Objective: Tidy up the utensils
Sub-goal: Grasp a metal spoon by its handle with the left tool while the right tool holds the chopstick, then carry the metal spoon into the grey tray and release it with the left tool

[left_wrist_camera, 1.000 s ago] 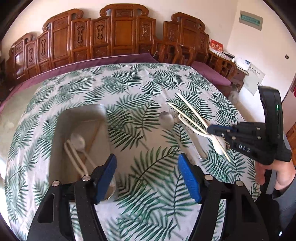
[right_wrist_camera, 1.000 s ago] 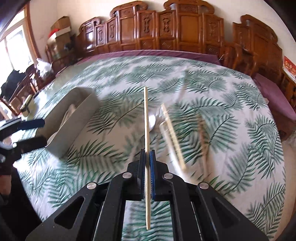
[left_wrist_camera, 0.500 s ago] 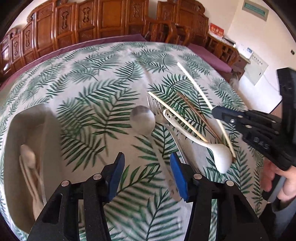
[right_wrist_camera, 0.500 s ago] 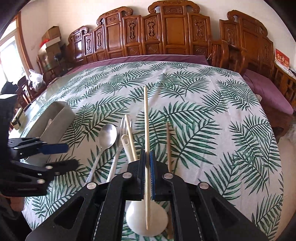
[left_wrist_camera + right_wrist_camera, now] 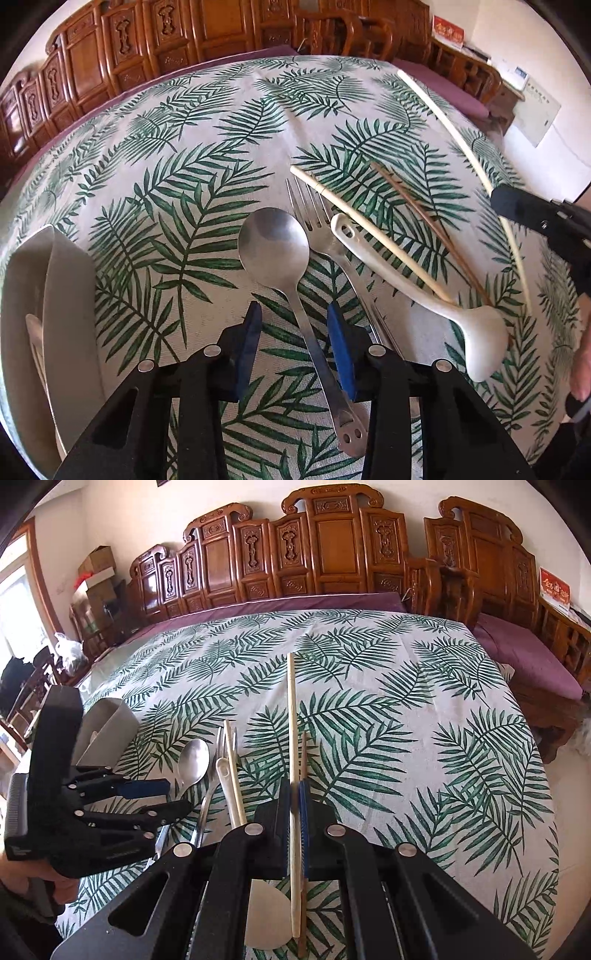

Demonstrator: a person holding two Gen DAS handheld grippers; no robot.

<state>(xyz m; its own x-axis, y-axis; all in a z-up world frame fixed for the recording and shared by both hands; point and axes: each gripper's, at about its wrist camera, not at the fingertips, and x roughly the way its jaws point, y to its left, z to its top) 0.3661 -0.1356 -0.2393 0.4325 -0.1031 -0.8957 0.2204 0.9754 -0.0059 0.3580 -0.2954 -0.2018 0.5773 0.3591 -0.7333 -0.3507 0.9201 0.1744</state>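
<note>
Straddling the metal spoon [image 5: 274, 246] handle, the left gripper [image 5: 293, 341] gapes; only the right view shows the right gripper [image 5: 294, 805] pinching a chopstick [image 5: 291, 716].

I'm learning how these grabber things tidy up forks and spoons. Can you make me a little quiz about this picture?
1. True or false: the right gripper is squeezing a pale chopstick.
2. What lies between the open fingers of the left gripper?
A. the metal spoon's handle
B. the white ladle
C. the fork
3. Fill in: the grey holder stands to the ____ of the metal spoon in the left wrist view.

Key:
1. True; the pads are closed on it.
2. A; the fingers are on either side of the handle, not yet closed.
3. left
</note>
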